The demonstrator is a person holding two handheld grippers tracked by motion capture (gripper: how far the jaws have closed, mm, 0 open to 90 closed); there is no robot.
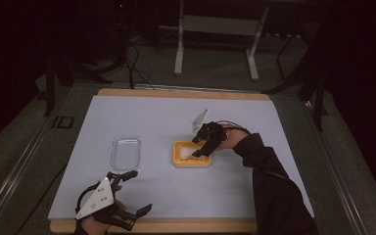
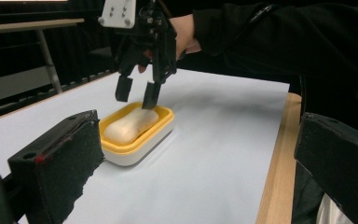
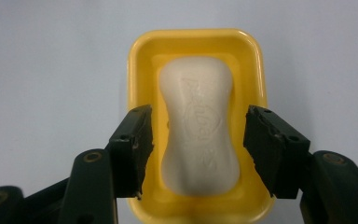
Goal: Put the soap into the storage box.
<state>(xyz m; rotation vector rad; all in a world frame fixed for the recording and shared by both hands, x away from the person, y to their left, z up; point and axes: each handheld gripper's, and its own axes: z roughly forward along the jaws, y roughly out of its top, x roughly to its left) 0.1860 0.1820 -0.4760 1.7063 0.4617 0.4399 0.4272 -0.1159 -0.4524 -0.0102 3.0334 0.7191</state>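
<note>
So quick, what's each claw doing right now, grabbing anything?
Left claw: open, holding nothing, near the table's front edge.
Right claw: open, straddling the soap in the yellow dish, not gripping.

One soap bar [image 3: 198,126], one yellow dish [image 3: 140,56], one clear lid [image 1: 126,152].

The yellow rectangular plastic soap dish [image 3: 140,60] looks glossy and smooth, catching light along its rim; its lower half, seen from the left gripper view, is white plastic. In it lies a cream-white waisted soap bar [image 3: 199,135], matt and waxy, with embossed lettering. At the dish's 9 o'clock sits a clear rectangular plastic lid [image 1: 126,152], shiny and see-through. The worktop [image 1: 152,115] has a matt white paper-like sheet over a pale wooden board with a smooth edge. The right hand-held gripper [image 3: 198,151] has matt black jaws with rough, worn, crumbly-edged pads; the left hand-held gripper [image 2: 200,154] looks the same.
</note>
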